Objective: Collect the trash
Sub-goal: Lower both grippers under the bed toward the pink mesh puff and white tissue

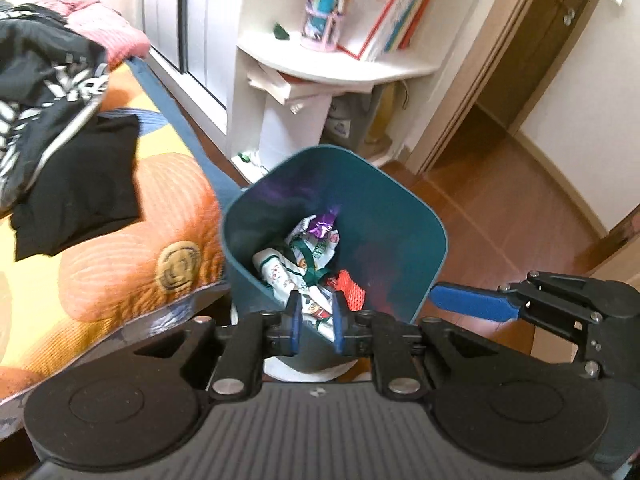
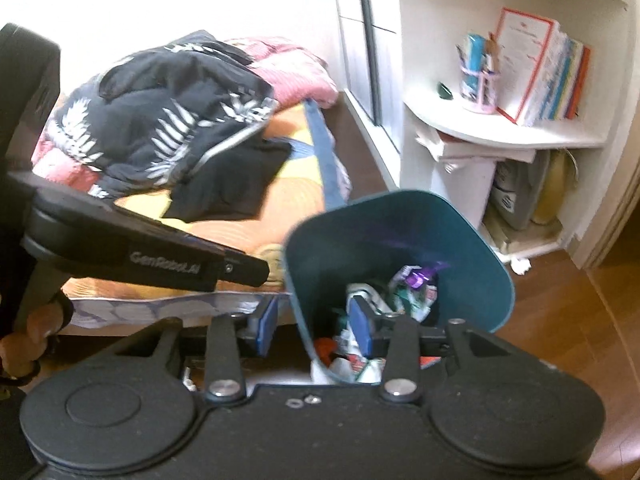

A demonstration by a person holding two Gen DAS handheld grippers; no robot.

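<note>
Below, your left gripper [image 1: 316, 320] sits over the near rim of the teal bin [image 1: 400, 216], its blue pads [image 1: 295, 318] a narrow gap apart with the bin's edge between them; whether they actually pinch the wall you cannot tell from either view. Your right gripper [image 2: 316, 320] is spread wide: one blue pad [image 2: 266, 320] lies outside the bin [image 2: 472, 240], the other pad [image 2: 360, 328] inside it, with nothing held between them. Inside the bin lies the collected trash: printed white wrappers [image 1: 288, 268], a purple foil wrapper [image 1: 322, 224] on top, and an orange-red mesh piece [image 1: 352, 290] against the near right wall. The bin stands on the wooden floor [image 1: 500, 216], just beside the bed [image 1: 120, 248], whose orange-patterned cover carries a heap of dark clothes [image 1: 60, 128]. Behind the bin, the white shelf unit [image 1: 340, 68] bears a pen cup [image 1: 322, 20] and a row of books [image 1: 396, 12].
</note>
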